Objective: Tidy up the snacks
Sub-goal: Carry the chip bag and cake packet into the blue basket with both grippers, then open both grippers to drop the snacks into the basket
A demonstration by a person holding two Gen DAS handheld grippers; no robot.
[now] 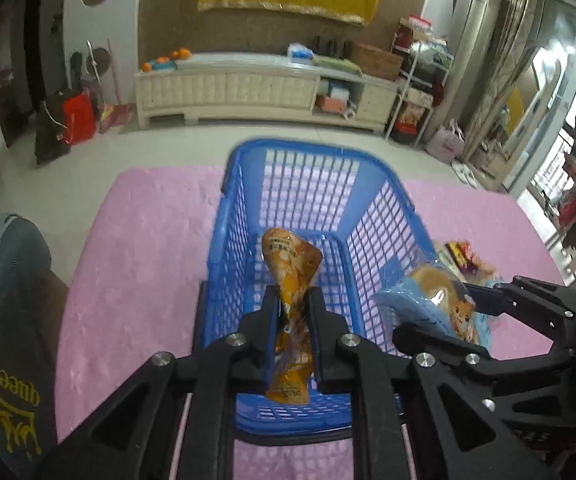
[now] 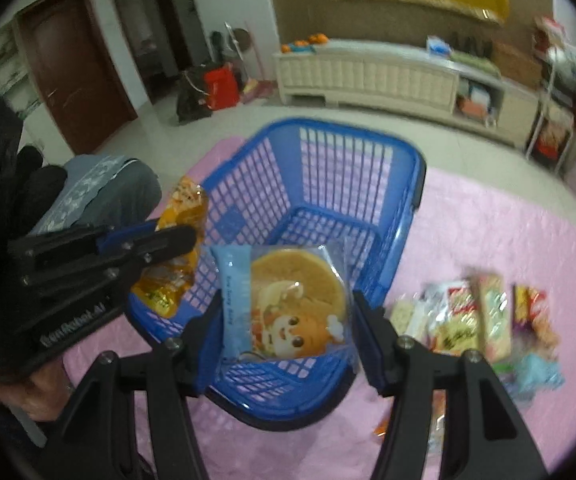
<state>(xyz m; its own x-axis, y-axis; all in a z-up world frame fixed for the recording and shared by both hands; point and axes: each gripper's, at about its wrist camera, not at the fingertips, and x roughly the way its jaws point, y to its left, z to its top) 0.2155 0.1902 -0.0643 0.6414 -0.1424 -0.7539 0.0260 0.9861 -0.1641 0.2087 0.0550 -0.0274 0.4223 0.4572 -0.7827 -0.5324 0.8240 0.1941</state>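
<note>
Both tongs carry a snack packet over the blue basket.

The left tongs [image 1: 292, 304] are pinched nearly shut on a narrow orange snack pouch [image 1: 291, 276], which stands up between the pads above the basket's [image 1: 224, 240] open top. The right tongs [image 2: 288, 320] stand partly open, clamped on the two side edges of a wider light-blue pancake packet [image 2: 284, 300] with a cartoon face, held flat over the near end of the basket. The basket sits on a pink mat [image 1: 136, 248] and looks empty inside. A loose pile of other snack packets [image 2: 475, 320] lies on the mat just to the right of the basket, apart from both tongs.
</note>
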